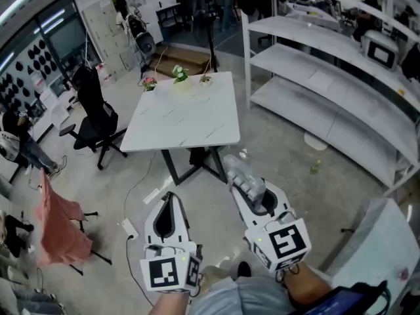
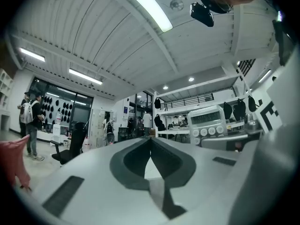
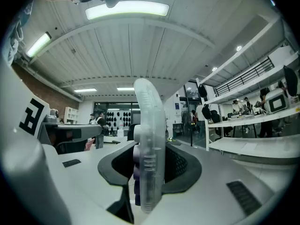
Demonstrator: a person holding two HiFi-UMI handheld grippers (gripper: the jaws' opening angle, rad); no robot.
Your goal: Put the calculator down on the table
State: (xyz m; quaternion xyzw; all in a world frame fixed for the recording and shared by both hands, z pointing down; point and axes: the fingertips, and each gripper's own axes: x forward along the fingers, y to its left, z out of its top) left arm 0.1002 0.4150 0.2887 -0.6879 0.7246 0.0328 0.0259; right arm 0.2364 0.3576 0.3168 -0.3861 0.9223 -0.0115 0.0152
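The calculator [image 1: 237, 169], pale and see-through with round keys, stands on edge between the jaws of my right gripper [image 1: 252, 192], which is shut on it. In the right gripper view the calculator [image 3: 150, 144] rises upright from the jaws, its keys facing left. The left gripper view catches its display and keys [image 2: 208, 121] at the right. My left gripper [image 1: 170, 197] is beside it at the left, jaws shut to a point [image 2: 150, 139] with nothing in them. Both are held level above the floor, short of the white marble table [image 1: 184, 120].
Three small potted plants [image 1: 180, 75] line the table's far edge. White shelving [image 1: 328, 90] runs along the right. A black office chair [image 1: 95, 120] stands left of the table, a pink cloth [image 1: 59, 225] hangs on a stand nearer, and a power strip [image 1: 128, 227] lies on the floor.
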